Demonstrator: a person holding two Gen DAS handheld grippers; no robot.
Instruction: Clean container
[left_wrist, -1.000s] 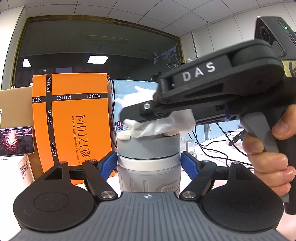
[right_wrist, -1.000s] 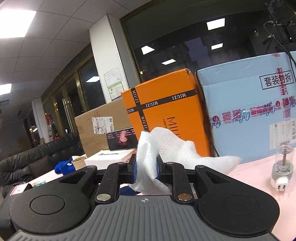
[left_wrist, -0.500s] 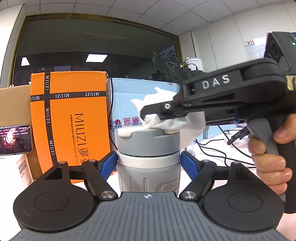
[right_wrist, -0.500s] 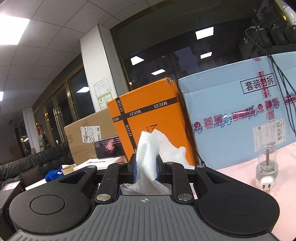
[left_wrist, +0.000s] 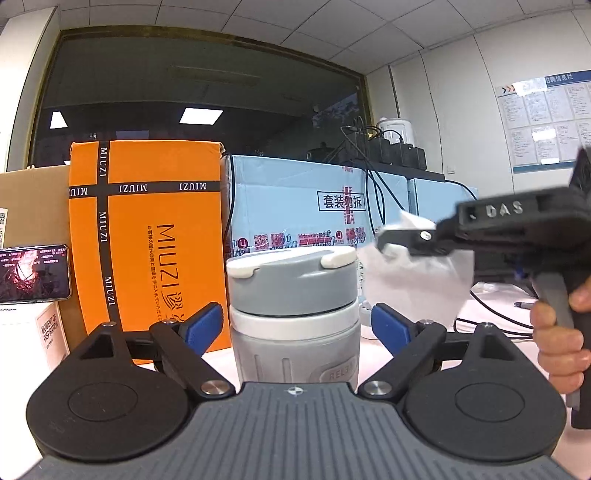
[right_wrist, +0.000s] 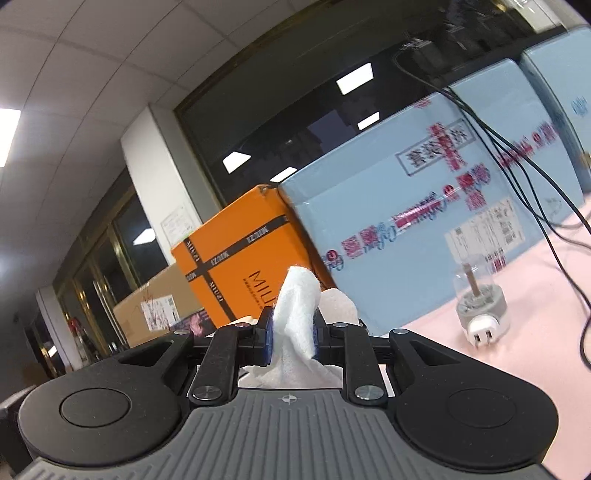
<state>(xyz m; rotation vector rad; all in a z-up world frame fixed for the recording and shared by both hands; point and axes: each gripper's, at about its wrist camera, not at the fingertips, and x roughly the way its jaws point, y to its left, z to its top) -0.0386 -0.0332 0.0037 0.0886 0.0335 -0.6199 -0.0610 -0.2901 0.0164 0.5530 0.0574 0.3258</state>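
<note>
crumpled white tissue pinched beside ribbed grey container.

The container stands on the counter, between the spread fingers of the left tool. Behind it, two boxes stand side by side. The right tool, off to the container's right, has a wipe clamped between its fingers. A phone leans at far left.

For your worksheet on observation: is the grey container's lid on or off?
On: the grey lid sits level atop the container, no gap showing.
</note>
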